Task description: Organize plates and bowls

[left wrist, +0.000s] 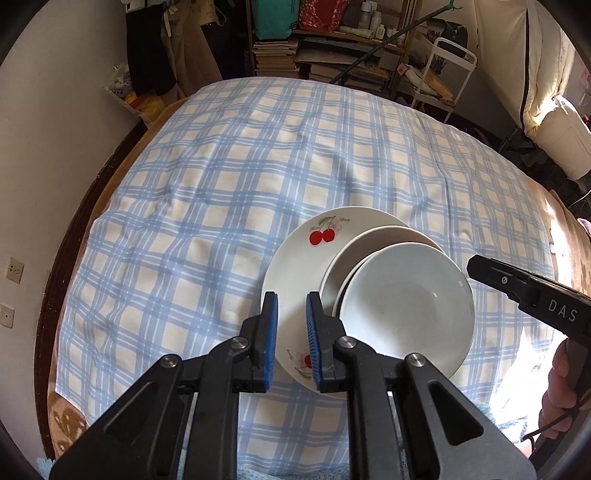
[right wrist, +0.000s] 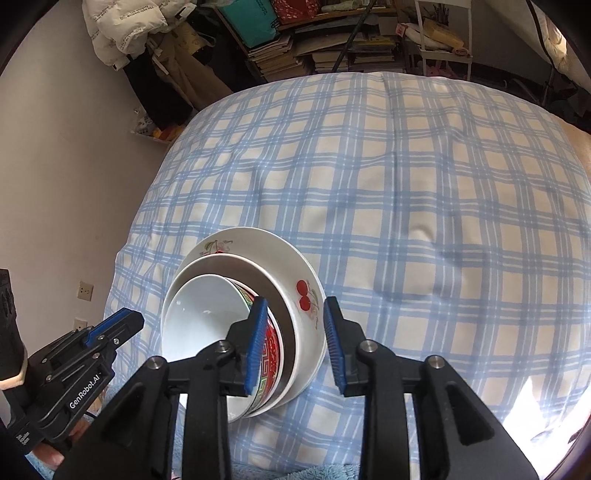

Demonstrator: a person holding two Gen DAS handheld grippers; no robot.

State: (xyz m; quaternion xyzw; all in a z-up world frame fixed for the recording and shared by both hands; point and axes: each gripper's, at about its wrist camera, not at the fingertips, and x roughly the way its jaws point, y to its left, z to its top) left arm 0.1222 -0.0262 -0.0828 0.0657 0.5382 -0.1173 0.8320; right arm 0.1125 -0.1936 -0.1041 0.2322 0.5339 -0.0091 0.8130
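Observation:
A stack of dishes stands on the blue checked cloth (left wrist: 221, 184). At the bottom is a cherry-print plate (left wrist: 295, 258), on it a plain white plate (left wrist: 354, 251), and on top a white bowl (left wrist: 406, 306). The right wrist view shows a red patterned bowl (right wrist: 271, 350) nested under the white bowl (right wrist: 203, 317). My left gripper (left wrist: 291, 299) hovers above the cherry plate's left rim, open with a narrow empty gap. My right gripper (right wrist: 295, 306) is open above the stack's right side, one finger over the red bowl, the other past the cherry plate (right wrist: 295, 266) rim, neither pressing.
The cloth (right wrist: 406, 184) covers a soft surface with folds and dents. A wall with sockets (left wrist: 14, 269) runs along the left. Behind stand shelves of books (left wrist: 277, 55), a white cart (left wrist: 443, 74) and hanging clothes (right wrist: 129, 29). A hand (left wrist: 561, 387) holds the right gripper's handle.

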